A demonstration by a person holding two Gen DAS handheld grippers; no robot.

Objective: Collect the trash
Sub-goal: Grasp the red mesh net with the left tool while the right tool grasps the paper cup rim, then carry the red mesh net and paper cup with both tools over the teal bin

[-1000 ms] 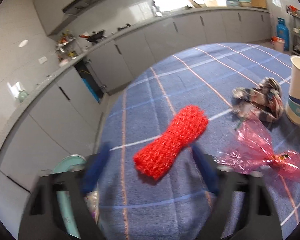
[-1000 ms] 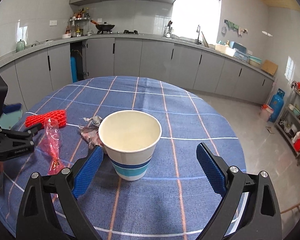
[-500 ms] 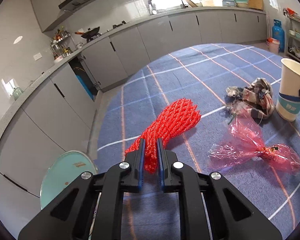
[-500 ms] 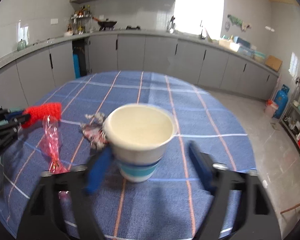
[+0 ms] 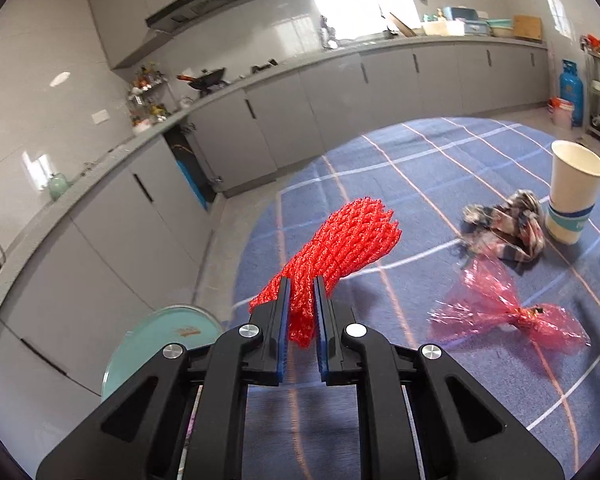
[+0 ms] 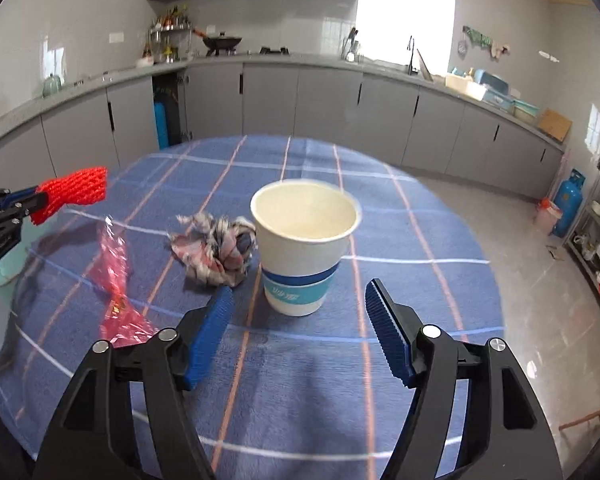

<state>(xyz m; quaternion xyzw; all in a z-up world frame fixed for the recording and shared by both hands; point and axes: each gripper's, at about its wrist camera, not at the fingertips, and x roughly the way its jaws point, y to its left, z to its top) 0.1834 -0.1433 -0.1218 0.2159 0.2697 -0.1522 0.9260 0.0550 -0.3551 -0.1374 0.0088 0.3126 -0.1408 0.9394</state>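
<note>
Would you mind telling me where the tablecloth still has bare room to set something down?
The far half of the tablecloth beyond the paper cup is bare, as is the stretch to the cup's right. It is crowded left of the cup, where the crumpled wrapper and the pink cellophane lie close together.

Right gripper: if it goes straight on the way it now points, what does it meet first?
Most likely the white paper cup with the blue band, standing upright dead ahead of the right gripper. Its jaws are opening with nothing between them yet; the gap looks wide enough to straddle the cup, though depth is uncertain.
</note>
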